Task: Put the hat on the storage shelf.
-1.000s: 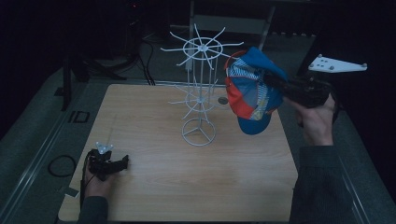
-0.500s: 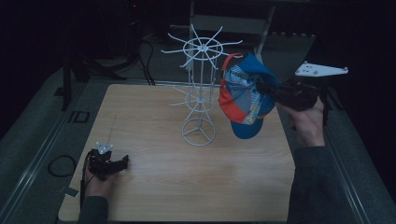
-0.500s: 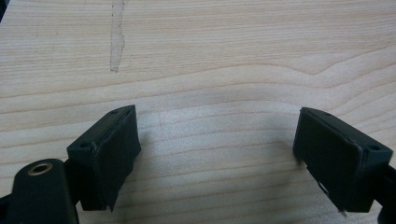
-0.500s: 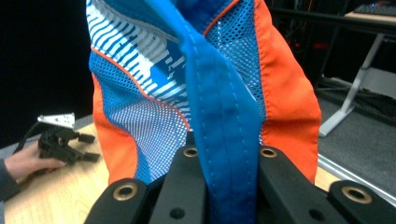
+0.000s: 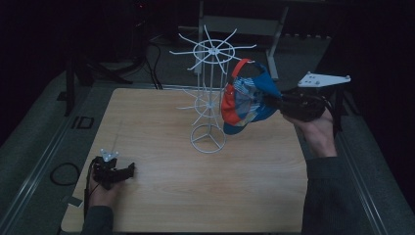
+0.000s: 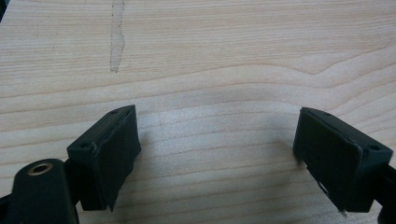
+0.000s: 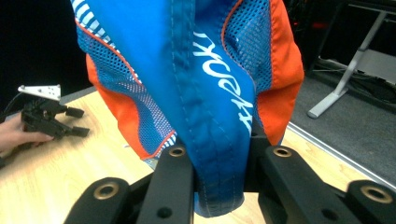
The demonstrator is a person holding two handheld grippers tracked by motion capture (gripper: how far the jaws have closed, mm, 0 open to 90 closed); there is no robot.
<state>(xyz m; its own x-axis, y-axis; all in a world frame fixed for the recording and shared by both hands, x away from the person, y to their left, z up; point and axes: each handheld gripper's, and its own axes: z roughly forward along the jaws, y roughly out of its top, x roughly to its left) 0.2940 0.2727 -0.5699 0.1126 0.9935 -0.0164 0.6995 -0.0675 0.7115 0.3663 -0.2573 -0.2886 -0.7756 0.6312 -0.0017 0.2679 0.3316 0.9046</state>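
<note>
Right gripper (image 5: pixel 280 104), right of centre in the high view: my jaws have just been easing apart, and the blue fabric of the cap (image 5: pixel 247 98) sits between them. In the right gripper view the cap (image 7: pixel 205 79) hangs down into the gap between the two black jaws; I cannot tell whether the pads press on it.

The cap, blue with orange and striped panels, hangs in the air just right of the white wire rack (image 5: pixel 209 88), its orange strap touching or nearly touching the tip of an upper spoke; I cannot tell which.

Left gripper (image 5: pixel 128 170), lower left of the high view, rests low on the wooden table (image 5: pixel 161 196). In its own view the jaws stand wide apart over bare wood (image 6: pixel 210 70).
</note>
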